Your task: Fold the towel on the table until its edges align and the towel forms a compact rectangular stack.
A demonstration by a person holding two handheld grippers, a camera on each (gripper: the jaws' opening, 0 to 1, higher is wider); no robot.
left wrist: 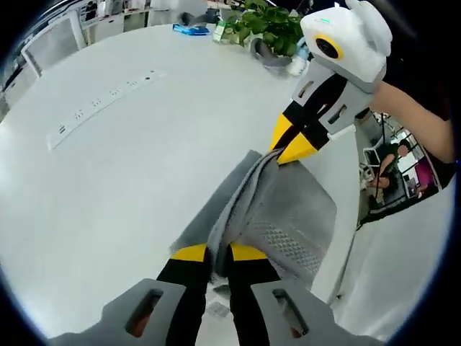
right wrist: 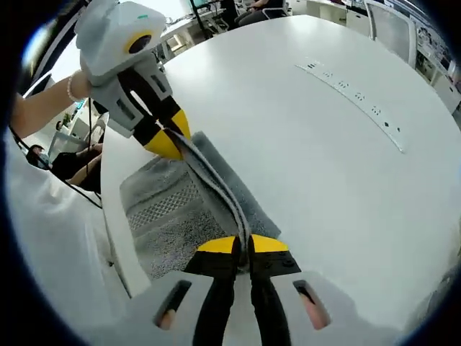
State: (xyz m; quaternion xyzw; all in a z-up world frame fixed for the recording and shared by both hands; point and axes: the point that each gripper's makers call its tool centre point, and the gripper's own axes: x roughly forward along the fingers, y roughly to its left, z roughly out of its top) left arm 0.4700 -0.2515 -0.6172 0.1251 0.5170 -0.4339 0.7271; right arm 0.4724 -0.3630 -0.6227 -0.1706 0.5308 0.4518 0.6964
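Note:
A grey towel point(left wrist: 284, 220) lies at the edge of a white table point(left wrist: 122, 180), its upper edge lifted into a ridge. My left gripper point(left wrist: 220, 252) is shut on one end of that ridge. The right gripper point(left wrist: 288, 148) comes in from the upper right and pinches the other end. In the right gripper view the towel point(right wrist: 169, 213) hangs down toward the table edge, my right gripper point(right wrist: 245, 245) is shut on the folded layers, and the left gripper point(right wrist: 173, 140) holds the far end. The edge is stretched taut between the two.
A long power strip point(left wrist: 101, 101) is set into the table point(right wrist: 324, 166), also seen as a strip point(right wrist: 353, 97) at the far right. A potted plant point(left wrist: 270, 25) and small items stand at the far edge. A person's arm point(left wrist: 414, 119) holds the right gripper.

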